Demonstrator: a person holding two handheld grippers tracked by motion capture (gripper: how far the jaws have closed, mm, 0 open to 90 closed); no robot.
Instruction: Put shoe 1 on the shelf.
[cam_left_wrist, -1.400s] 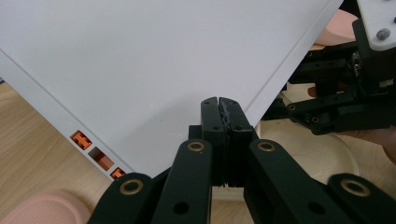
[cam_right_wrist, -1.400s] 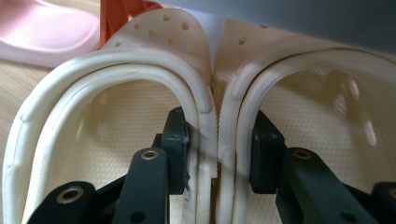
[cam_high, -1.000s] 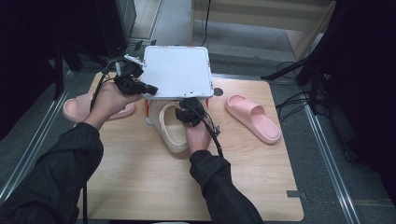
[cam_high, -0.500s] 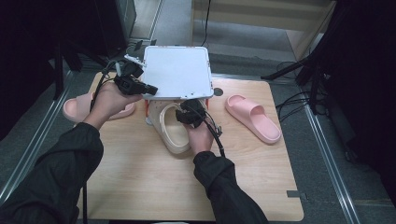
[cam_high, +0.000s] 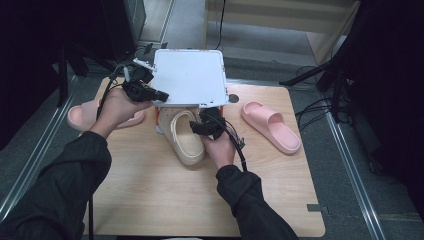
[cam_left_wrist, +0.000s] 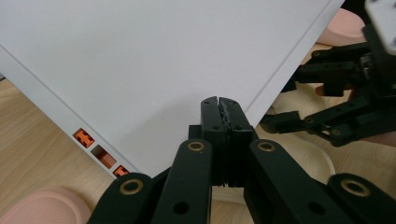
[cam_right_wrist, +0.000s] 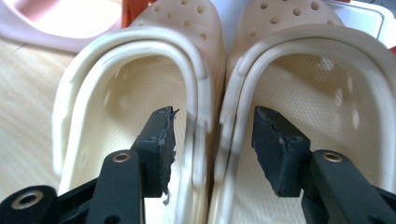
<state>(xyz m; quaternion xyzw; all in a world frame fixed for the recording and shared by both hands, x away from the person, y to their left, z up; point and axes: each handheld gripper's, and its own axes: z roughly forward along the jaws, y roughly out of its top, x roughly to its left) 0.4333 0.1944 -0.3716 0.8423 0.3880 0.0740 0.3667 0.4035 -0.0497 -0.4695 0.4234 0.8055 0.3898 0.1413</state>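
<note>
The cream clogs (cam_high: 184, 139) lie side by side on the counter (cam_high: 150, 195), toes tucked under the front edge of the white lid (cam_high: 187, 75), heels toward me. My right tongs (cam_high: 198, 125) have just been opening. In the right gripper view the touching inner walls of the left clog (cam_right_wrist: 126, 93) and the right clog (cam_right_wrist: 327, 93) stand between the pads, but both pads sit clear of the rubber, one inside each shoe. I read that as the pair let go: placed together, and standing without my grip.

My left tongs (cam_high: 161, 95) are closed tight at the lid's near left corner. As far as I can judge they pinch its thin edge and hold the panel up over the toes.

The high view gives me the layout: a pink slide (cam_high: 272, 125) well off to the right, another pink slide (cam_high: 82, 115) left of the box and behind my left hand. It cannot show me whether the right pads touch. The right gripper view (cam_right_wrist: 212, 126) settles that. The left gripper view (cam_left_wrist: 219, 105) shows the lid's face (cam_left_wrist: 140, 56) and orange fittings (cam_left_wrist: 84, 137) beneath its edge.
</note>
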